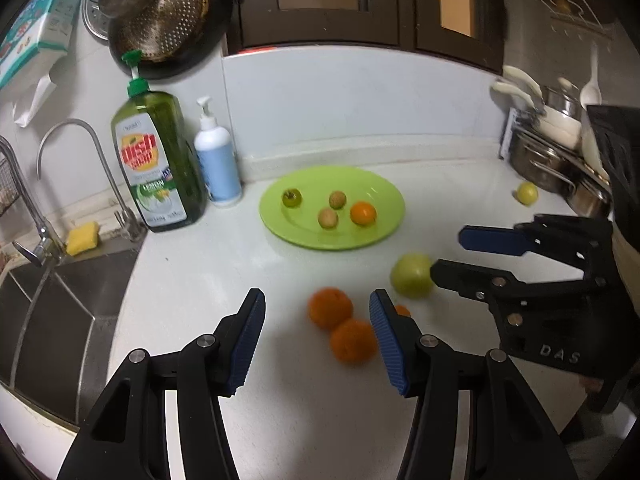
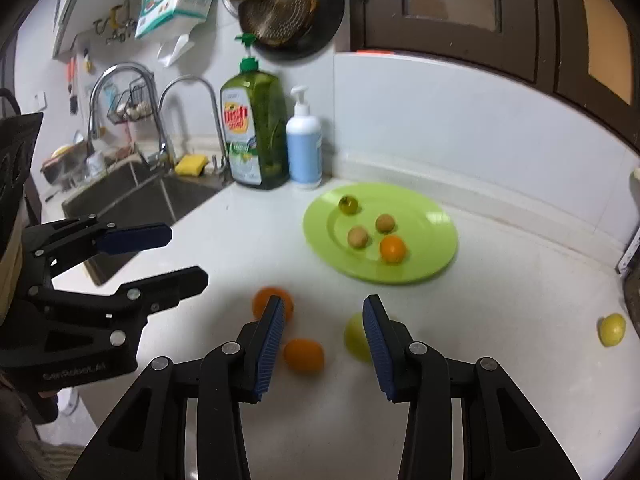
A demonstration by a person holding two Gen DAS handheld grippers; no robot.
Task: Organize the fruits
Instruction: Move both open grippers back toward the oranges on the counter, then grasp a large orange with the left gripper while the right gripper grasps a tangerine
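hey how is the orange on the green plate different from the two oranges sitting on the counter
The orange on the plate looks smaller than the two counter oranges. It rests on the green plate beside three small fruits, while the counter pair sits off the plate, close together, in front of the open left gripper. All three are round and orange.

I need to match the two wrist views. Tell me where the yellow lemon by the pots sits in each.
Left wrist: lemon at far right, beside the steel pots.
Right wrist: lemon at the right edge, alone on the counter.
Shared landmark: the green plate.
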